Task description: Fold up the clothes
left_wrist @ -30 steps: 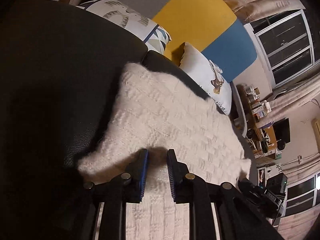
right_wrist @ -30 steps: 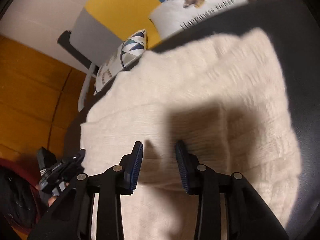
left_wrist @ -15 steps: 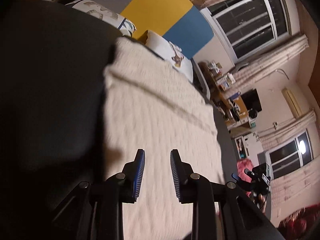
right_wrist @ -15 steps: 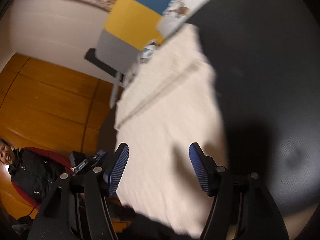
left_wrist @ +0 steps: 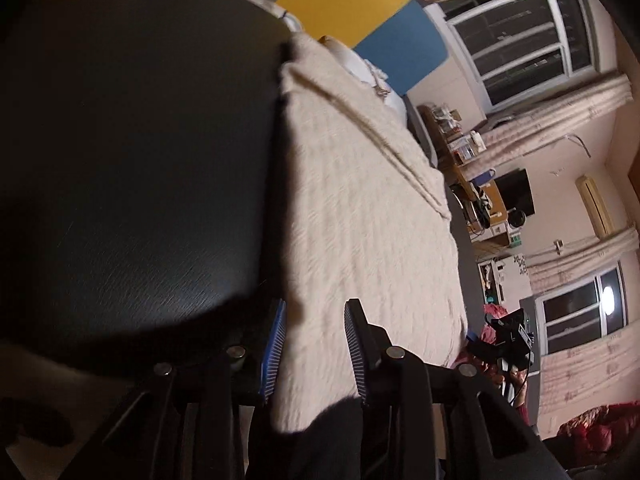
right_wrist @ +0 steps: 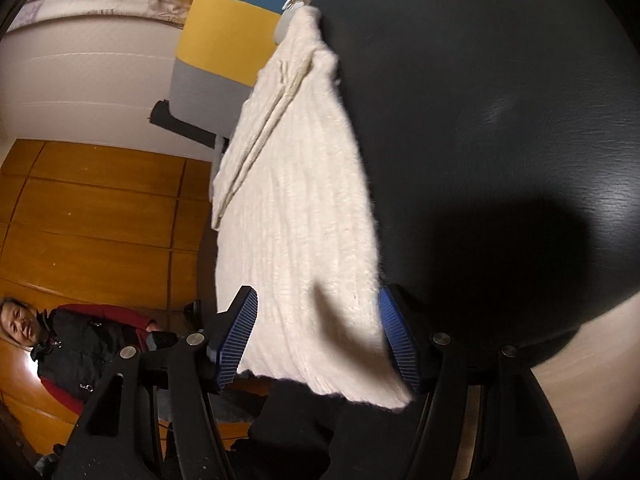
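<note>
A cream knitted sweater (left_wrist: 360,220) lies flat on a round black table (left_wrist: 140,140), with a folded ridge running across its far part. In the left wrist view my left gripper (left_wrist: 316,320) hovers at the sweater's near left corner. Its jaws are opening, and the fabric edge lies between the blue pads (left_wrist: 276,344) without being pinched. In the right wrist view the sweater (right_wrist: 300,200) stretches away over the table (right_wrist: 500,100). My right gripper (right_wrist: 316,308) stands open, straddling the near right corner without touching it.
Behind the table are pillows (left_wrist: 360,64) and a yellow, blue and grey panel (right_wrist: 224,24). On the right are windows with curtains (left_wrist: 520,32) and a cluttered desk (left_wrist: 472,176). A person in a dark jacket (right_wrist: 68,348) sits before wooden panelling (right_wrist: 92,208).
Both grippers have drawn back from over the middle of the sweater to its near edge. The jaws of each stand wider than a second ago.
</note>
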